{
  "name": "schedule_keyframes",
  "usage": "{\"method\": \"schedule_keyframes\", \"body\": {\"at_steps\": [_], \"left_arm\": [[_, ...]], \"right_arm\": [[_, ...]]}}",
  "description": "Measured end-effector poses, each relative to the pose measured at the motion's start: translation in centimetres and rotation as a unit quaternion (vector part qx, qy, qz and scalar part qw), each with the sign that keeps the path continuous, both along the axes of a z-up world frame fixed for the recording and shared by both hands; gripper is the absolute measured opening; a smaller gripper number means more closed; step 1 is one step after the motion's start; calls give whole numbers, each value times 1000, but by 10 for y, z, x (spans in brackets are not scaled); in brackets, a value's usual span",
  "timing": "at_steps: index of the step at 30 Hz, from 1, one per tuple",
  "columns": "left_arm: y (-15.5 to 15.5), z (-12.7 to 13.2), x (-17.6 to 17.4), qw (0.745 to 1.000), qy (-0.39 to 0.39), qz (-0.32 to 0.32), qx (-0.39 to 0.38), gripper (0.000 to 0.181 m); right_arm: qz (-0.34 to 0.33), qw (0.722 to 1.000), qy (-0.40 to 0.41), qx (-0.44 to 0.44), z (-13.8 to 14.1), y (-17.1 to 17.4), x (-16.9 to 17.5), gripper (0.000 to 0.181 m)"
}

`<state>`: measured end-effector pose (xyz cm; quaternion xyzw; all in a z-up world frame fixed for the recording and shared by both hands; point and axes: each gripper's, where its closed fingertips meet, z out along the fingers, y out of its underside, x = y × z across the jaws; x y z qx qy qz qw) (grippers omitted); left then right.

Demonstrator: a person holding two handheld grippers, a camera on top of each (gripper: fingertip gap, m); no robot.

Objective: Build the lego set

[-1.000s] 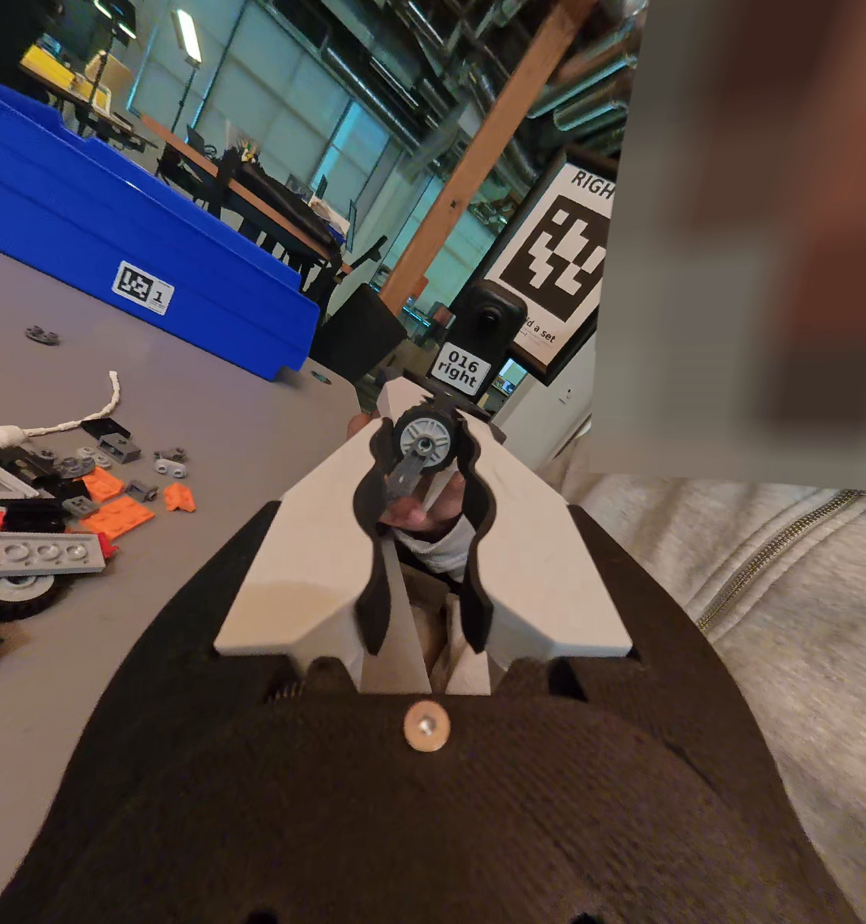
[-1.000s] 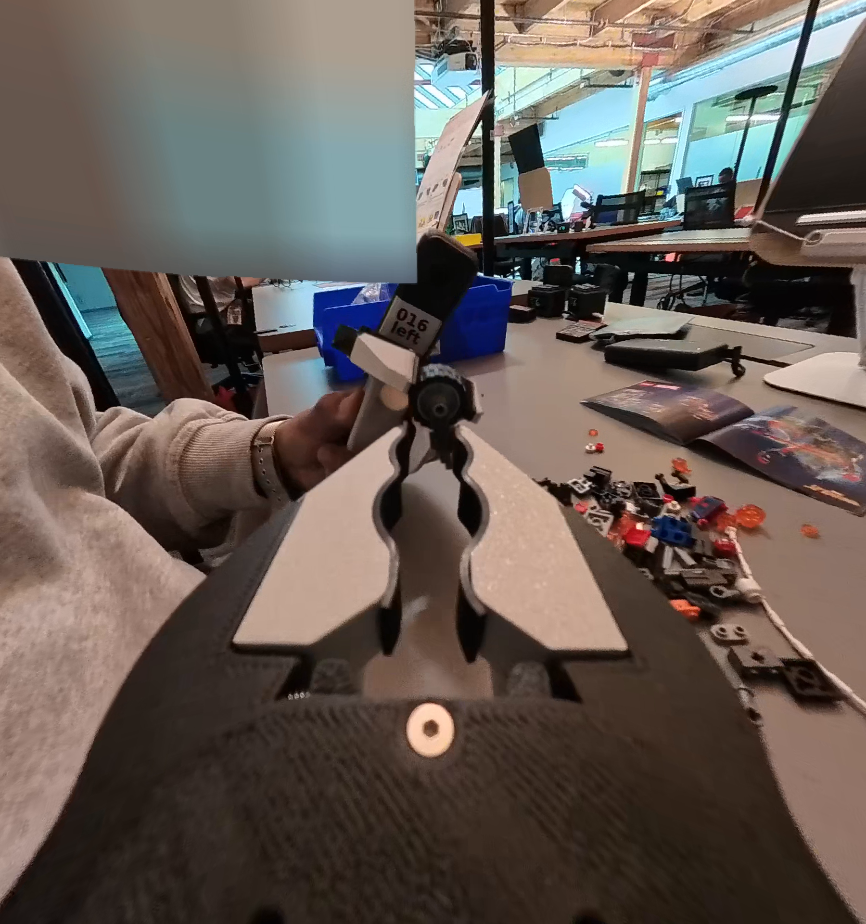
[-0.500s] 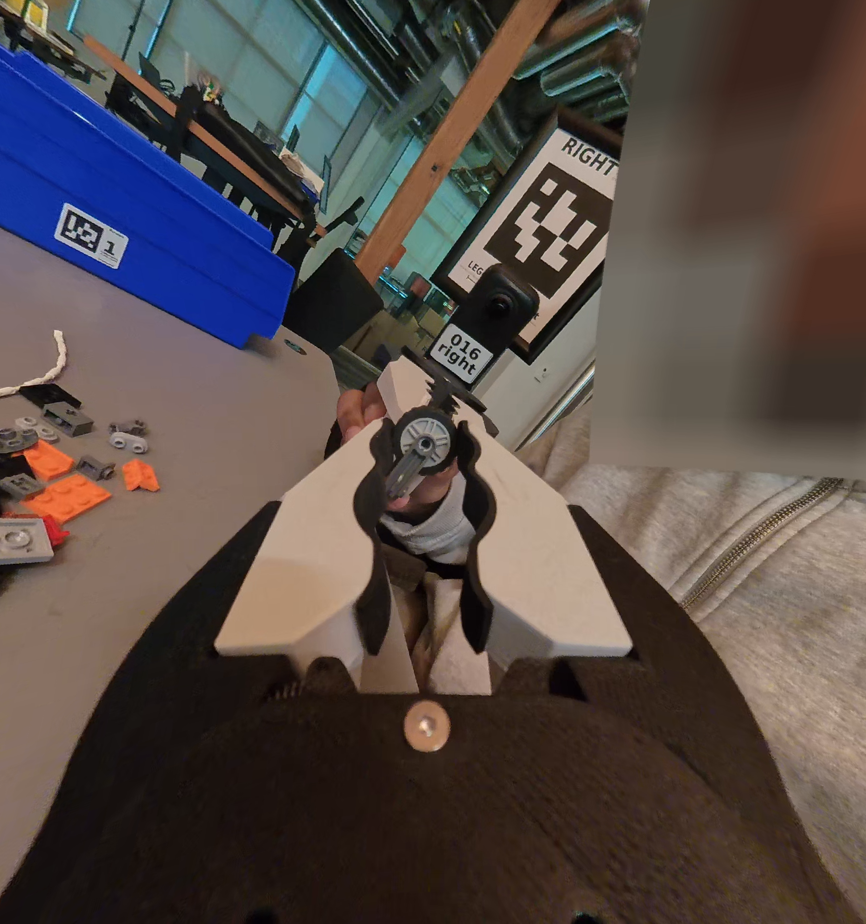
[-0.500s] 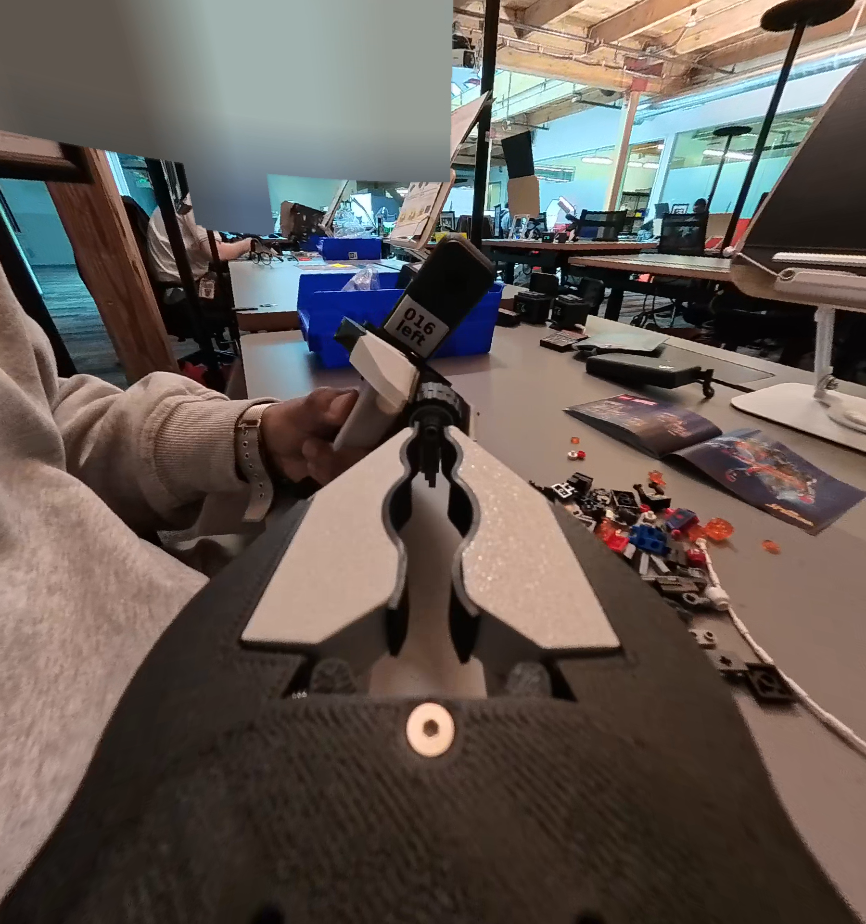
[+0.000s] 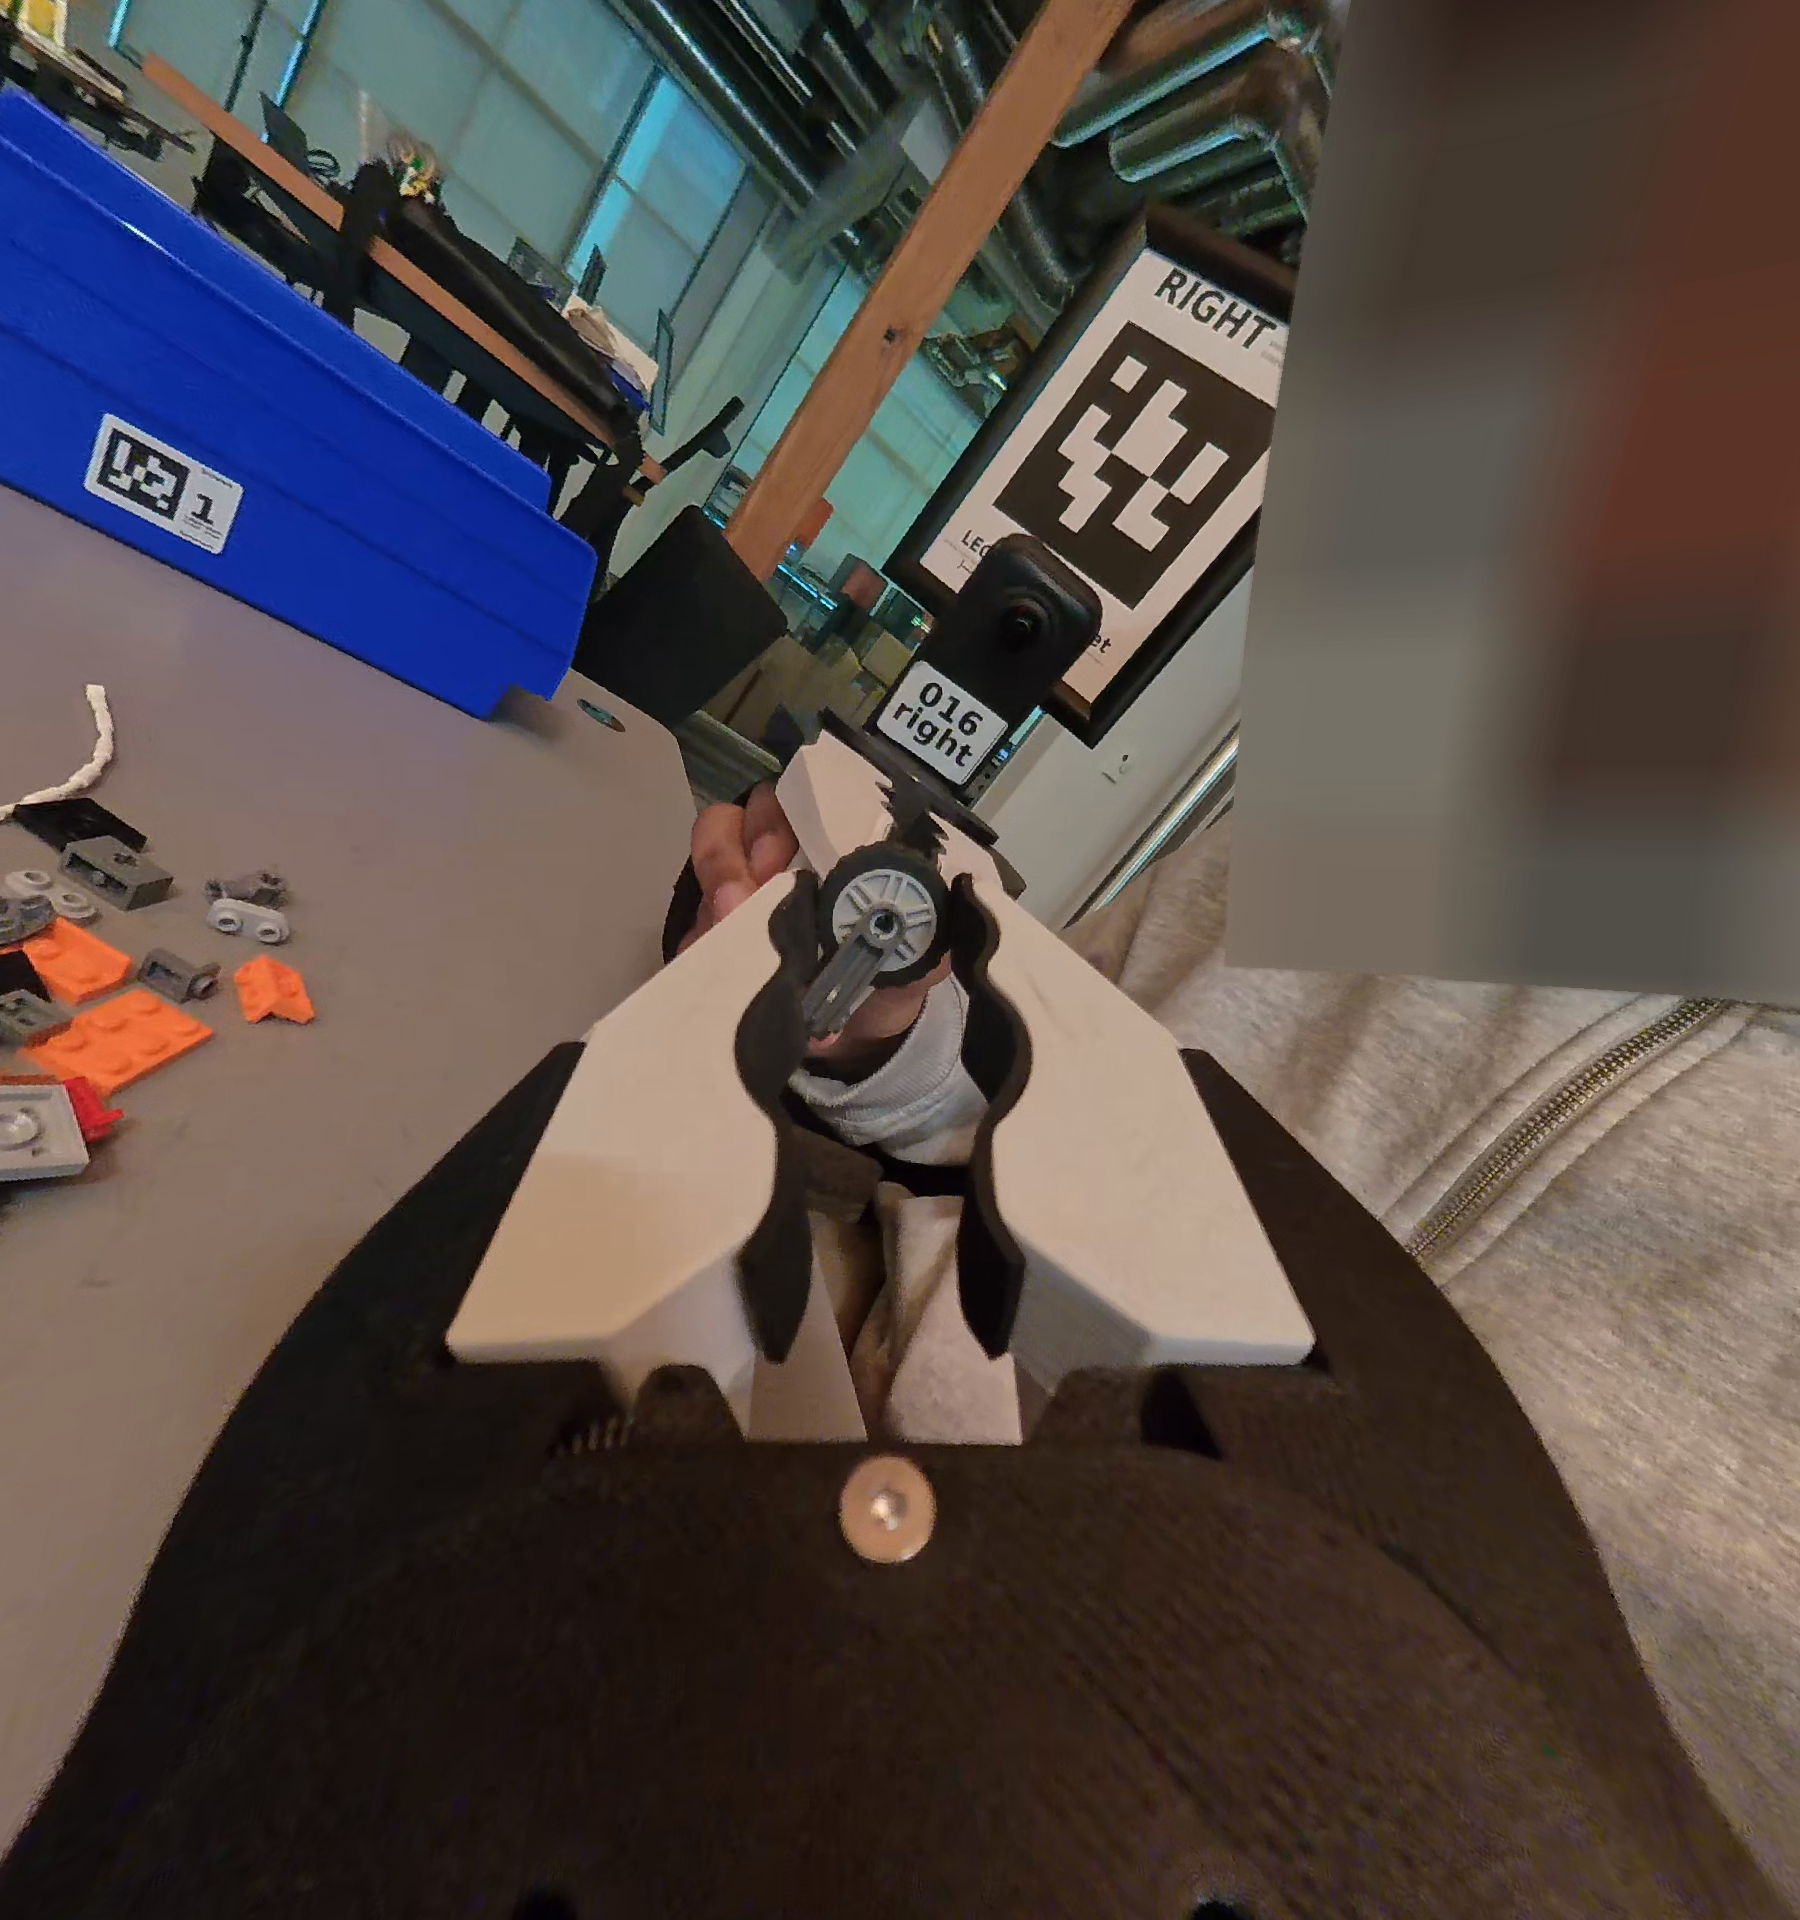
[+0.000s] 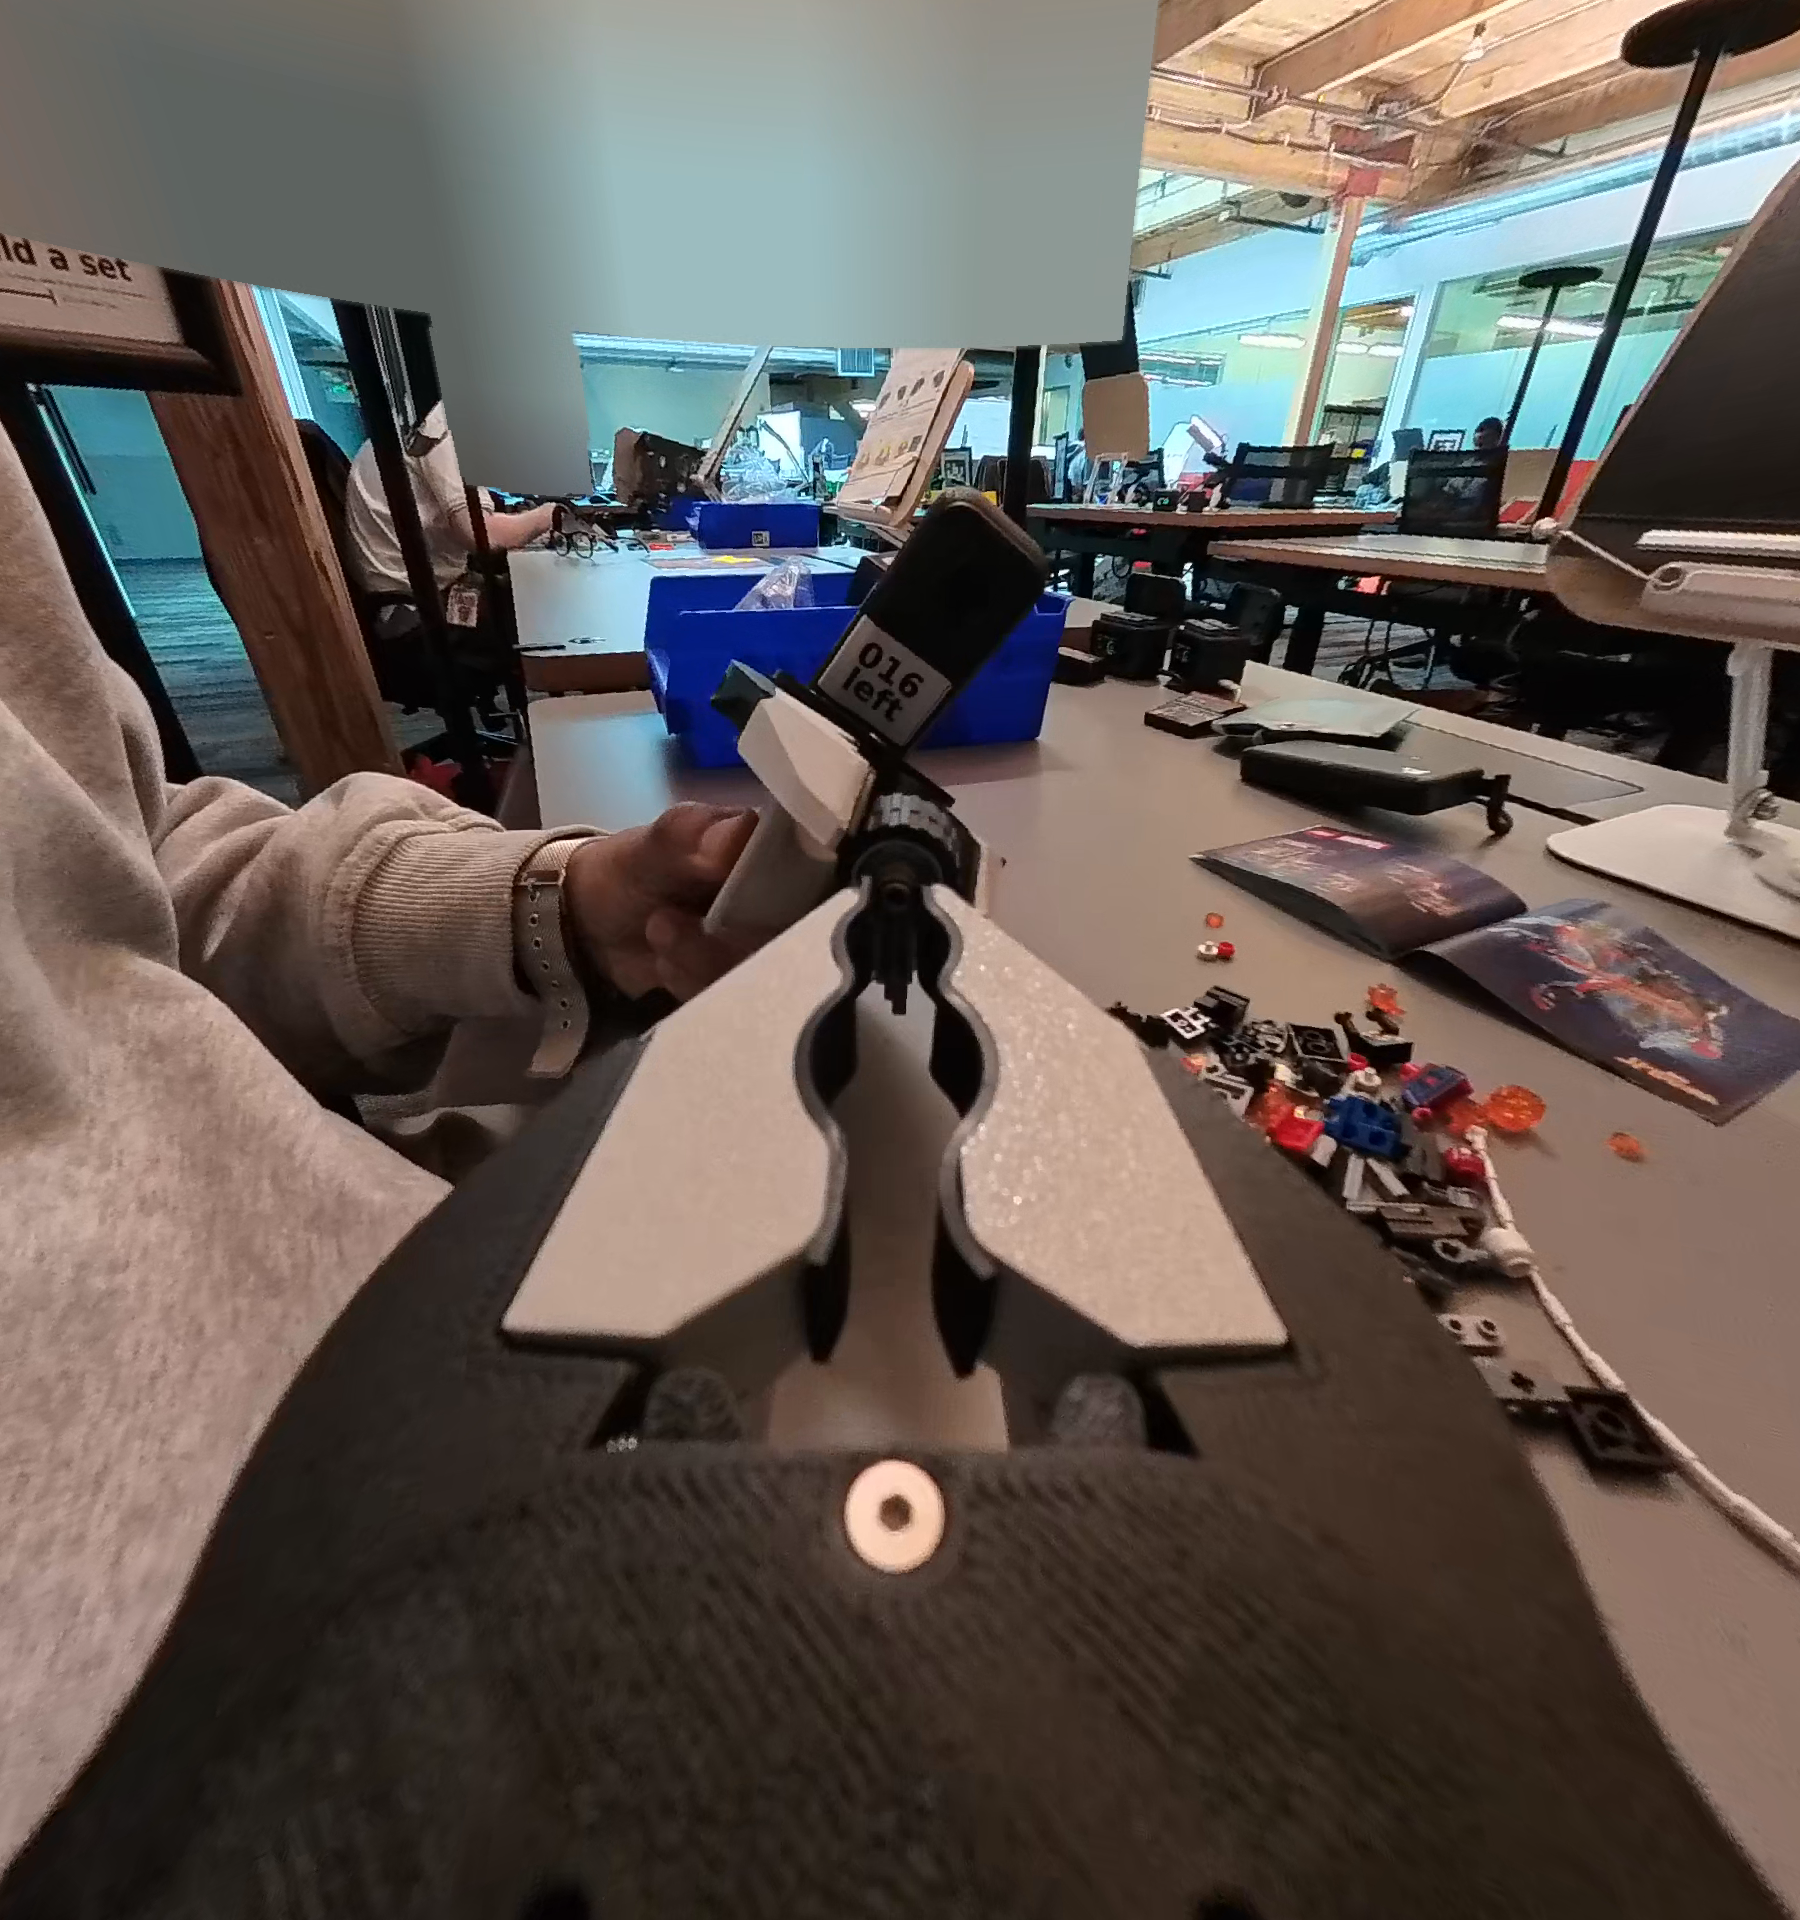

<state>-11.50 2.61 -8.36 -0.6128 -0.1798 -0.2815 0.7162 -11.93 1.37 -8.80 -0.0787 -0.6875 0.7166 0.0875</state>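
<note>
My left gripper (image 5: 880,925) has matt white plastic fingers (image 5: 667,1143) with black rubbery pads, on a rough, grainy black printed body with a bright metal screw (image 5: 887,1509). It clamps a wheel (image 5: 883,925): ribbed rubber-like black tyre, smooth grey plastic hub, ridged grey plastic axle (image 5: 839,982). My right gripper (image 6: 894,940) looks the same, its white plastic finely speckled, pinching a black plastic pin (image 6: 892,961). The table (image 5: 408,831) is smooth matt grey. The bricks (image 6: 1332,1101) are glossy plastic, the bin (image 5: 252,416) shiny blue plastic, the booklet (image 6: 1498,956) glossy paper, the string (image 6: 1706,1486) white twisted cord. My sleeve (image 6: 200,935) is soft fleecy cloth with a metal zip (image 5: 1561,1122).
</note>
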Motion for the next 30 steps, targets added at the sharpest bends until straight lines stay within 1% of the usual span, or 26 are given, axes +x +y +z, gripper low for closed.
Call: {"method": "schedule_keyframes", "body": {"at_steps": [4,8,13,14,15,16,17,19,21,28,30], "left_arm": [[2,-1,1,1000,20,8,-11,24],[3,1,3,1000,19,2,-7,24],[3,1,3,999,40,15,-11,24],[1,2,1,999,44,23,-7,26],[-1,5,-2,998,45,33,3,34],[-3,8,-3,998,42,38,12,40],[-3,8,-4,998,39,39,14,43],[1,5,0,999,39,26,5,43],[5,2,3,999,48,18,-8,43],[1,9,6,999,45,13,16,41],[1,10,8,998,51,10,19,39]], "right_arm": [[8,1000,-9,-2,0,2,1,6],[27,999,-27,-16,2,4,2,5],[24,999,-24,-24,4,6,2,5],[24,999,-28,-39,7,10,1,5],[30,997,-41,-60,12,14,-1,5],[40,994,-63,-85,16,19,-3,5],[53,989,-90,-109,19,24,-6,5],[84,975,-135,-154,25,31,-9,5],[109,965,-153,-182,29,36,-8,4],[160,951,-156,-212,36,39,2,4],[162,950,-159,-212,36,38,2,4]]}}
